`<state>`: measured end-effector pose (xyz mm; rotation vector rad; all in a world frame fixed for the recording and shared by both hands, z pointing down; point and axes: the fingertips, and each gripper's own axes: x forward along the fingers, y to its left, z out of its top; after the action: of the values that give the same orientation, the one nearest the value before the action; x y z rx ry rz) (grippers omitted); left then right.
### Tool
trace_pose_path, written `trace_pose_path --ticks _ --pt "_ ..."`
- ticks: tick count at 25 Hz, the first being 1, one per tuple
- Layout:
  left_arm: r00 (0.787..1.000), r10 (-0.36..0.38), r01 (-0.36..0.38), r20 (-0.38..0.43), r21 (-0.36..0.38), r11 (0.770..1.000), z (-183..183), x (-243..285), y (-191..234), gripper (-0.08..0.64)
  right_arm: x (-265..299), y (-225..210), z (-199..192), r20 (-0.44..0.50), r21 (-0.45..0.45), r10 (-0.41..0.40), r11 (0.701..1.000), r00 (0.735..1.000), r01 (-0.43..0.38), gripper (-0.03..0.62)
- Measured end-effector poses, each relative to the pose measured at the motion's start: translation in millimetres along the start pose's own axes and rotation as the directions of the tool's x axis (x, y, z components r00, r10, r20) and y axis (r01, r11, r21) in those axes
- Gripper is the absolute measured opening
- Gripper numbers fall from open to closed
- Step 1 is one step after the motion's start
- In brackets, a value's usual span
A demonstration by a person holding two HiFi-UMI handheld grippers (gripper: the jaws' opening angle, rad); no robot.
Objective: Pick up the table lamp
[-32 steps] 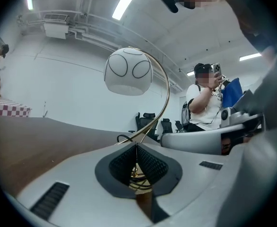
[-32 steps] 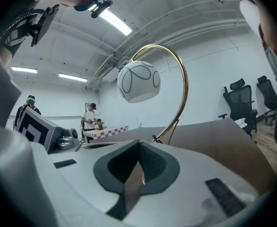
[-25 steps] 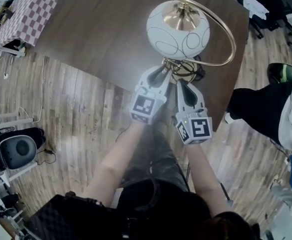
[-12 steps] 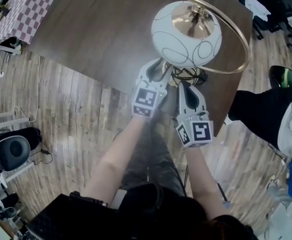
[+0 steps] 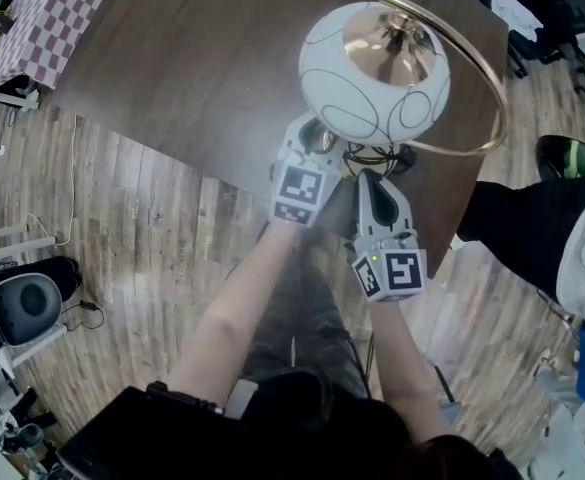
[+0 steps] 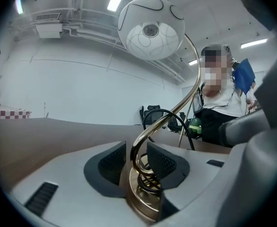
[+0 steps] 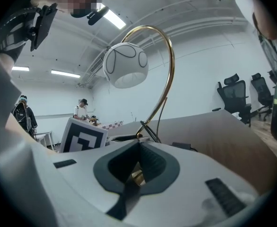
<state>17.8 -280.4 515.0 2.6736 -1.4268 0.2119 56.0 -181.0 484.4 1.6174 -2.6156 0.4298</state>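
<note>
The table lamp has a white globe shade (image 5: pixel 375 73) on a curved gold arm (image 5: pixel 472 78) and stands on the dark table (image 5: pixel 192 58) near its front edge. My left gripper (image 5: pixel 317 140) is open. The gold stem (image 6: pixel 137 148) rises from the coiled base (image 6: pixel 145 200) between its pads without touching them. My right gripper (image 5: pixel 370 176) sits just to the right, shut on the thin gold rim of the lamp base (image 7: pixel 137 176). In the right gripper view the globe (image 7: pixel 125 65) hangs above the jaws. A black cable (image 5: pixel 377 156) loops at the base.
A person in dark trousers (image 5: pixel 522 218) stands close to the table's right corner. A checkered table (image 5: pixel 32 28) is at the far left, and a black chair (image 5: pixel 27 303) stands on the wooden floor at the left. Office chairs (image 7: pixel 235 96) stand beyond the table.
My left gripper has slid forward and down toward the lamp's base, and its jaws have spread wider around the stem. The right gripper has kept still.
</note>
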Motion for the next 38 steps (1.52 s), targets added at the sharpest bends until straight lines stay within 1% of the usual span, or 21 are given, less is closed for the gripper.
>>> trace_pose_path --ticks 8,14,18,21,24,26,29,30,31,34,35,36,38 --pt "1.000 -0.006 0.006 0.009 0.025 1.000 6.0 10.2 -5.6 0.135 -5.3 -4.6 0.0 0.000 0.010 -0.006 1.000 1.000 0.006 0.003" --pt "0.999 0.036 -0.036 0.013 0.013 0.999 5.8 12.0 1.5 0.037 -10.4 -6.4 6.6 0.015 0.003 0.001 1.000 1.000 -0.001 0.003" --pt "0.999 0.047 -0.047 0.014 0.022 0.999 4.9 11.5 2.4 0.020 -17.4 -9.1 17.0 0.026 -0.023 0.001 1.000 1.000 0.000 0.003" --pt "0.999 0.053 -0.053 0.011 0.013 0.998 4.7 10.7 3.9 0.020 -25.2 -11.7 31.3 0.041 -0.048 -0.002 0.999 0.999 0.004 0.005" --pt "0.998 0.067 -0.067 0.005 0.006 0.998 3.5 10.8 5.2 0.020 -30.3 -15.4 51.6 0.069 -0.084 0.001 0.996 0.998 0.005 0.042" --pt "0.997 0.077 -0.077 0.001 0.010 0.997 3.7 11.4 5.8 0.020 -32.5 -19.3 67.5 0.085 -0.131 -0.014 0.991 0.996 0.025 0.049" --pt "0.996 0.088 -0.088 -0.005 0.016 0.996 4.4 12.3 6.4 0.017 -36.4 -25.1 90.8 0.108 -0.213 -0.049 0.974 0.993 0.071 0.049" --pt "0.996 0.088 -0.088 -0.008 0.016 0.996 3.9 12.5 6.5 0.017 -37.9 -26.1 97.1 0.116 -0.230 -0.056 0.970 0.992 0.082 0.069" --pt "0.996 0.088 -0.088 -0.010 0.017 0.996 3.2 12.7 6.6 0.017 -39.4 -27.1 102.5 0.124 -0.238 -0.062 0.967 0.990 0.090 0.095" --pt "0.996 0.090 -0.089 -0.016 0.017 0.996 1.5 14.3 6.6 0.015 -44.5 -32.8 116.0 0.153 -0.231 -0.083 0.966 0.985 0.117 0.103" --pt "0.996 0.091 -0.090 -0.019 0.019 0.996 1.2 15.0 6.5 0.014 -46.3 -34.8 120.7 0.165 -0.228 -0.089 0.966 0.982 0.126 0.125" --pt "0.996 0.092 -0.091 -0.021 0.022 0.996 1.1 15.4 6.6 0.012 -48.1 -36.5 125.9 0.177 -0.227 -0.096 0.964 0.979 0.135 0.130" --pt "0.995 0.094 -0.094 -0.025 0.025 0.995 1.3 15.8 7.1 0.011 -51.1 -39.0 137.6 0.203 -0.235 -0.107 0.960 0.973 0.155 0.130"
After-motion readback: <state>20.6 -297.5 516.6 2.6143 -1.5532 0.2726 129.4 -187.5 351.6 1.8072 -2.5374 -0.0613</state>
